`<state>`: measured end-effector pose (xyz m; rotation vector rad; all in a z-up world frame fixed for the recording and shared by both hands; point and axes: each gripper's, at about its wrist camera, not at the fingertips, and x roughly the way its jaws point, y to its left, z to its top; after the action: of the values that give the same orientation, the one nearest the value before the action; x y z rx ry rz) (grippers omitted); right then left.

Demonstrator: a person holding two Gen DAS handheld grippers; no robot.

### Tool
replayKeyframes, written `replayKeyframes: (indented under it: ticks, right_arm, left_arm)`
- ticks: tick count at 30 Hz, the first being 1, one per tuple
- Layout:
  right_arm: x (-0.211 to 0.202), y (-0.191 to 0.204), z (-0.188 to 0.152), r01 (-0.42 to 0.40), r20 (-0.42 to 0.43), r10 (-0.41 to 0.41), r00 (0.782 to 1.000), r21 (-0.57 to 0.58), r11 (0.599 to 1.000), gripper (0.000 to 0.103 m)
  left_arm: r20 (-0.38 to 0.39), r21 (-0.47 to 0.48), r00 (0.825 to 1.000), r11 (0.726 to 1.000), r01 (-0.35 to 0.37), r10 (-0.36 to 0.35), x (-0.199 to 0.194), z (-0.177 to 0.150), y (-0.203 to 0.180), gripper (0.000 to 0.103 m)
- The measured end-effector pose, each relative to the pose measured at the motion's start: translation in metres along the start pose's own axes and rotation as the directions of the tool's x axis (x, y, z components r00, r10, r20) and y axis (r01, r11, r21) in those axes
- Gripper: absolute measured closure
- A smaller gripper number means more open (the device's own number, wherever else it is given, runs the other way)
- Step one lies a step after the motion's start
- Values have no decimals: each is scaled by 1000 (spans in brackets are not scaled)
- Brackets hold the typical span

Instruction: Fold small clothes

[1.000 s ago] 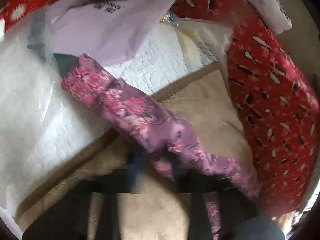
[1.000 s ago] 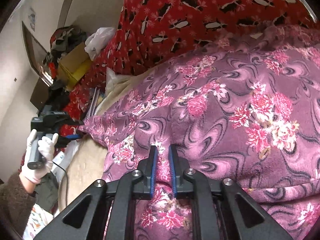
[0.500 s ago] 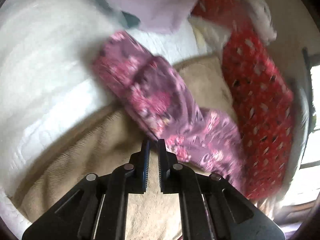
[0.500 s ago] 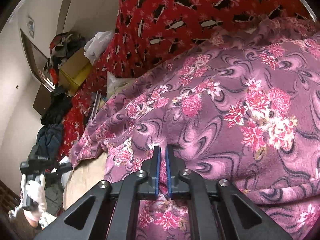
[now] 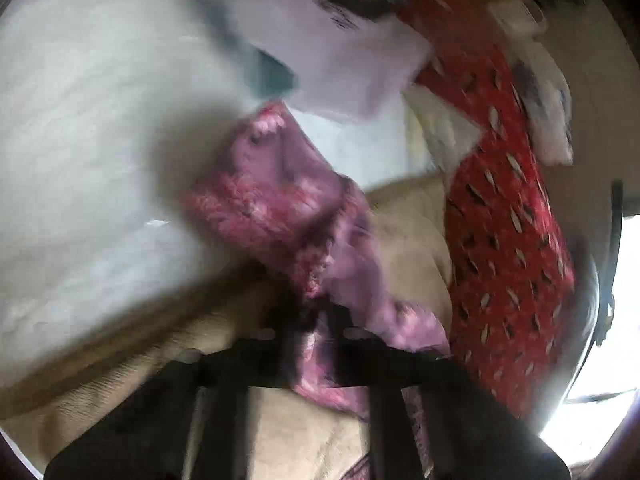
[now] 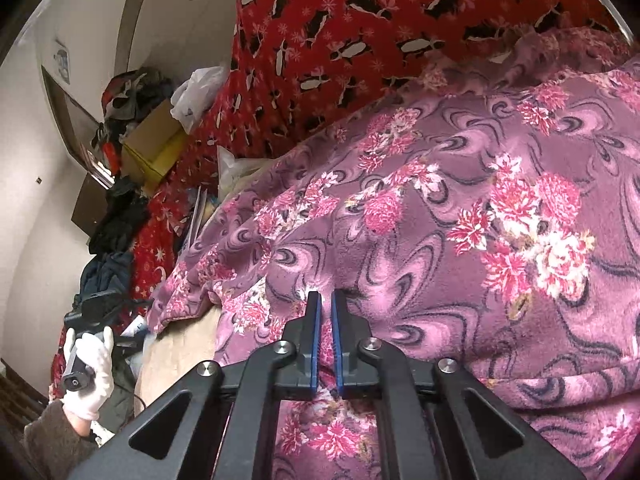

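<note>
A purple fleece garment with pink flowers [image 6: 460,232] fills the right wrist view. My right gripper [image 6: 325,300] is shut on a fold of it, the blue pads nearly touching. In the blurred left wrist view the same garment [image 5: 280,200] hangs as a long strip over the beige mat [image 5: 404,240]. My left gripper [image 5: 316,316] is shut on its lower end. The left gripper and the gloved hand holding it also show in the right wrist view [image 6: 86,356] at the lower left.
A red penguin-print blanket [image 6: 340,40] lies behind the garment and along the right in the left wrist view [image 5: 508,240]. A white quilt [image 5: 80,160] and a pale bag [image 5: 352,64] lie beyond the mat. Boxes and clothes [image 6: 148,144] pile by the wall.
My left gripper has taken hold of the garment's end and swung with it; the view is now blurred. The left hand has moved up in the right wrist view. My right gripper stays shut on the cloth.
</note>
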<state>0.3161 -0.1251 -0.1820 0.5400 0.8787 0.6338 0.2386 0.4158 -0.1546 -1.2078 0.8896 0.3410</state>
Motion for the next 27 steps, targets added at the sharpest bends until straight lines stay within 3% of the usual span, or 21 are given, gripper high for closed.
replayKeyframes:
  ticks: [2, 5, 7, 10, 11, 12, 14, 18, 20, 25, 26, 27]
  right_arm:
    - [1, 1, 3, 6, -21, -6, 1000, 13, 1000, 99]
    - [0, 4, 15, 16, -63, -14, 998, 32, 999, 94]
    - [-12, 10, 25, 38, -10, -38, 999, 10, 999, 90]
    - [-23, 12, 40, 169, 23, -168, 985, -59, 984, 84]
    - [-21, 9, 43, 216, 3, -217, 976, -72, 974, 77]
    - [-14, 1, 46, 281, -58, -286, 956, -91, 955, 85]
    - [-17, -3, 48, 264, -68, -272, 960, -110, 958, 86]
    - [-46, 3, 50, 316, -17, -325, 946, -183, 931, 81]
    - [-64, 1, 47, 371, 22, -377, 926, -235, 898, 78]
    - [-96, -38, 32, 528, 77, -530, 844, -288, 799, 75]
    - [-100, -49, 29, 538, 74, -541, 838, -277, 796, 67]
    - [-106, -63, 25, 515, 72, -513, 855, -235, 824, 65]
  left_arm:
    - [43, 82, 999, 996, -23, 19, -13, -8, -20, 101]
    - [66, 196, 998, 981, -5, -9, -29, -23, -57, 101]
    - [64, 266, 997, 964, 14, -32, -38, -41, -83, 101]
    - [36, 347, 997, 937, 48, -65, -40, -68, -117, 101]
    - [28, 366, 997, 929, 55, -70, -40, -76, -124, 101]
    - [18, 389, 997, 919, 61, -74, -38, -86, -134, 101]
    - [-12, 428, 997, 900, 76, -79, -30, -108, -154, 101]
    - [-87, 476, 993, 873, 109, -76, -8, -154, -189, 101]
    - [-117, 490, 990, 863, 121, -73, 1, -176, -201, 101]
    - [-192, 509, 980, 849, 141, -48, 30, -226, -226, 101]
    - [-204, 515, 978, 846, 142, -40, 36, -236, -230, 101]
    - [-215, 524, 976, 840, 141, -30, 43, -247, -234, 101]
